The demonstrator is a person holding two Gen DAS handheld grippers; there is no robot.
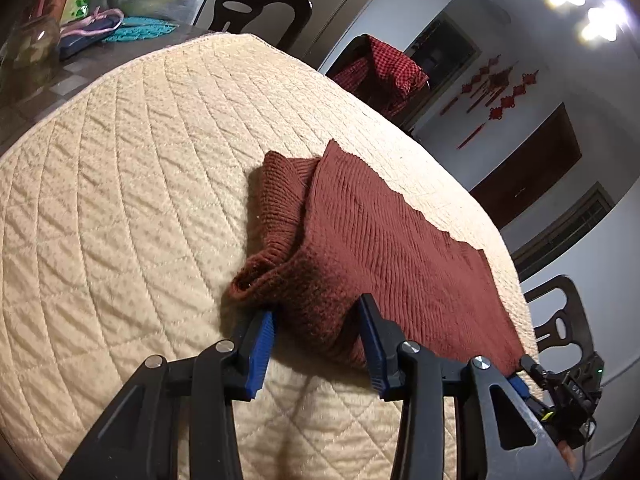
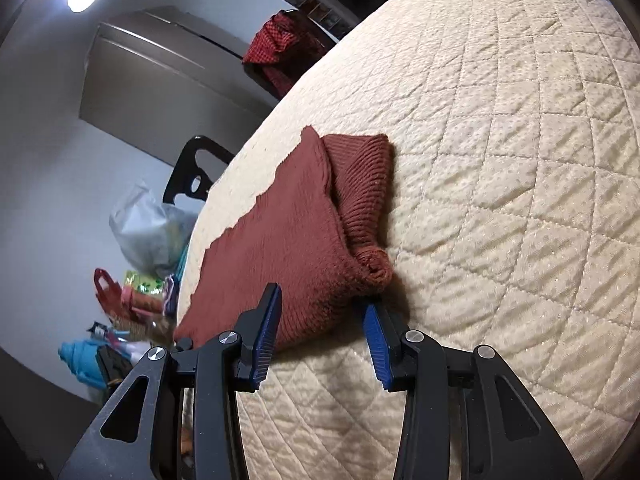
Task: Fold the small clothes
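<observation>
Knit, rust-brown ribbed sweater (image 1: 360,240), looking soft and floppy; my left gripper (image 1: 316,344) and right gripper (image 2: 320,340), jaws spread, are straddling its six-o'clock fold, gripping nothing.

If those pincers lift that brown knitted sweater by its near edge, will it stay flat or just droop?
Probably droop: the sweater already lies in soft folds, its ribbed sleeve slumped beside the body. It likely won't slip much, since the knit looks fuzzy and the quilted cover under it is textured. The thick knit may feel fairly weighty for its size.
</observation>
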